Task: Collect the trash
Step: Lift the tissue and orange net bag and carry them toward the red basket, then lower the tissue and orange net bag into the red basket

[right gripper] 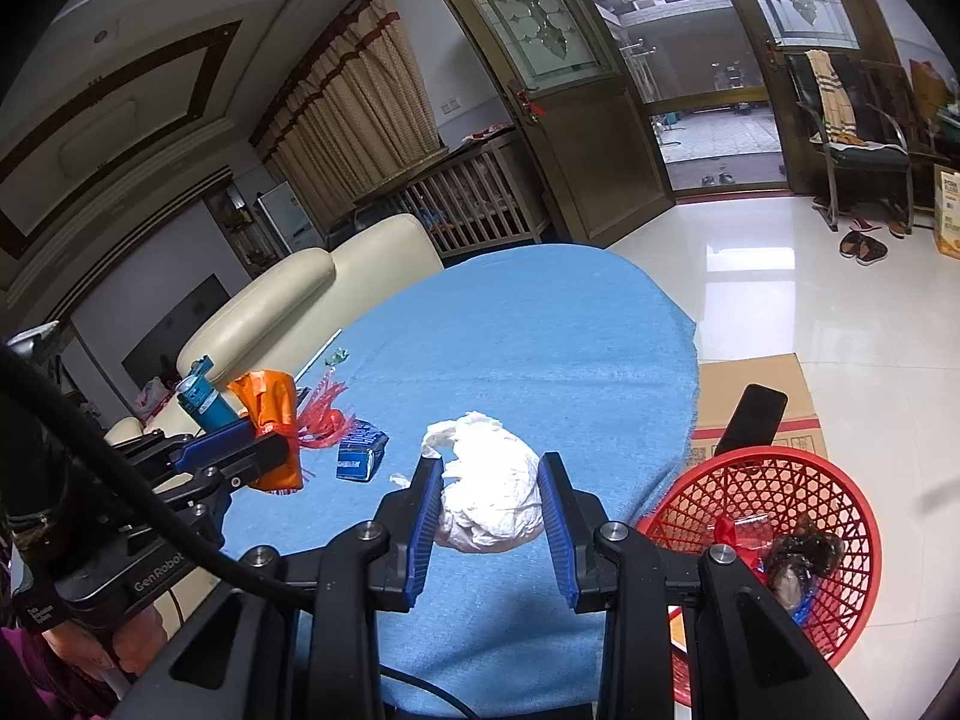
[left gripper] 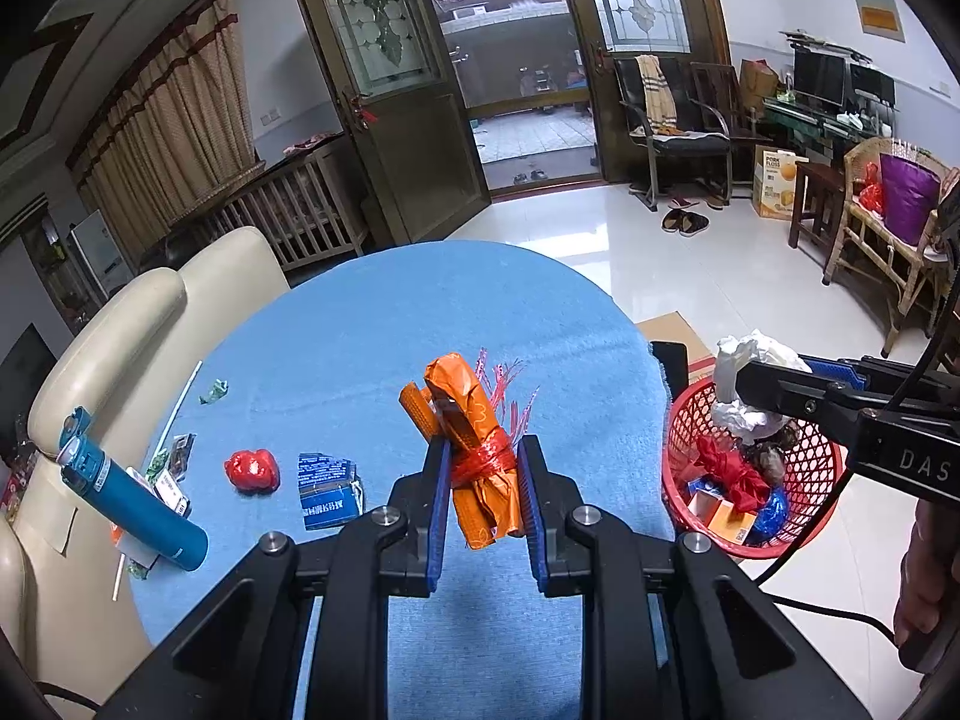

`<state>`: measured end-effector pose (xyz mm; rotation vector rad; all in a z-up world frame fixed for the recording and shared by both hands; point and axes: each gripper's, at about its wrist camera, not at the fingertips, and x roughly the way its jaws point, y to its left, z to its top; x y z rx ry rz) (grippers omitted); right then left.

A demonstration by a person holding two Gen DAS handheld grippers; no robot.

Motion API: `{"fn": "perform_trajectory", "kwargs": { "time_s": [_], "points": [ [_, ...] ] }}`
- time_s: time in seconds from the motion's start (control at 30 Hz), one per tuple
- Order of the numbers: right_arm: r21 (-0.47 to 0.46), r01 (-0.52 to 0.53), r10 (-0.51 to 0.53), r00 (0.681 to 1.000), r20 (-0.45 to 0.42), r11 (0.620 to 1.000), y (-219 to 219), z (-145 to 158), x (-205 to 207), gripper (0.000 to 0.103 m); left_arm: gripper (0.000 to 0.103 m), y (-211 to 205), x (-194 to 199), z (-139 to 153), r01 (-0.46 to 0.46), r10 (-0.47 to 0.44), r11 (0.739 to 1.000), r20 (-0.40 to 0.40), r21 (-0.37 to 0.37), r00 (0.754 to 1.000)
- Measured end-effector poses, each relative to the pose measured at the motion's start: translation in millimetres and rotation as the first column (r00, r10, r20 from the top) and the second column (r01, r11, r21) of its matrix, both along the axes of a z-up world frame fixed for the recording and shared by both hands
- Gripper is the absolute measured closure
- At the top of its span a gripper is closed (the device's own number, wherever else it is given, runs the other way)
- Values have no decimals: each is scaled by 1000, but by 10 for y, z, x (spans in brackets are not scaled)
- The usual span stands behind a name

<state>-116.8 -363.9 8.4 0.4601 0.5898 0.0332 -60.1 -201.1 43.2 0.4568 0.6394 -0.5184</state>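
My left gripper (left gripper: 483,450) is shut on an orange wrapper bundle (left gripper: 474,420) tied with red plastic, held above the blue tablecloth (left gripper: 372,324). My right gripper (right gripper: 491,468) is shut on a crumpled white paper wad (right gripper: 489,495); in the left wrist view that white wad (left gripper: 747,378) hangs over the red mesh basket (left gripper: 804,504). The basket (right gripper: 774,480) stands beside the table's right edge and holds several scraps. On the cloth lie a red crumpled wrapper (left gripper: 252,469), a blue carton (left gripper: 327,489) and small green scraps (left gripper: 215,391).
A blue flask (left gripper: 129,495) lies on papers at the table's left edge, next to a cream sofa (left gripper: 120,324). A cardboard box (right gripper: 756,396) sits on the tiled floor behind the basket. A person's hand (left gripper: 924,576) holds the right gripper's handle.
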Motion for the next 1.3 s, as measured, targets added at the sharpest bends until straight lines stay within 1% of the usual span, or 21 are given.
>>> {"fn": "perform_trajectory", "kwargs": {
  "time_s": [0.4,0.73,0.93,1.13,1.3],
  "points": [
    [16,22,-22,999,-25,1000,-104,-85,2,68,80,-79,55,-78,23,-22,999,-35,23,999],
    [46,75,-72,995,-62,996,-318,-240,-27,68,80,-358,97,-279,78,-72,995,-94,68,993],
    [66,123,-117,990,-83,990,-505,-320,-94,68,80,-559,81,-378,122,-110,988,-119,93,987],
    [90,171,-161,981,-110,981,-686,-399,-170,68,80,-725,89,-468,171,-154,982,-184,83,971],
    [97,200,-187,974,-125,975,-784,-447,-200,68,80,-828,107,-546,190,-168,978,-212,87,963]
  ]
}}
